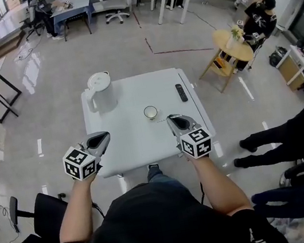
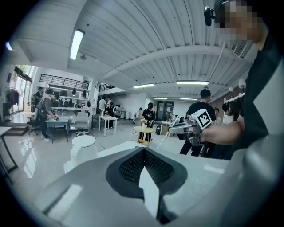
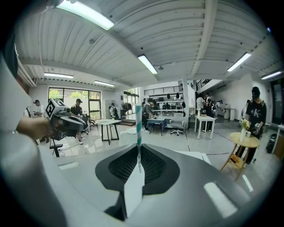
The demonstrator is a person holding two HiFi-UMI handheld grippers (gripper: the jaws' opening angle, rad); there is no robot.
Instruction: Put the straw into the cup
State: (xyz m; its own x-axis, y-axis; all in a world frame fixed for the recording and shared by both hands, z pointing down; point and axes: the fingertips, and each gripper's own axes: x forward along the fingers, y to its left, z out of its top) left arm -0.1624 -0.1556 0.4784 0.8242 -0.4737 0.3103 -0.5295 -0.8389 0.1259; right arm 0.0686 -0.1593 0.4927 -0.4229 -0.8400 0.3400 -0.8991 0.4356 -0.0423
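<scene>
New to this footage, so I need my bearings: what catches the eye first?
The right gripper is shut on a teal-striped straw that pokes out beyond its tip. On the white table ahead of it sits a small cup near the middle, with a white kettle toward the far left corner.

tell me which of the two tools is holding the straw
The right tool: a teal-and-white striped straw stands pinched between its jaws. The left tool has its jaws shut together with nothing between them.
</scene>
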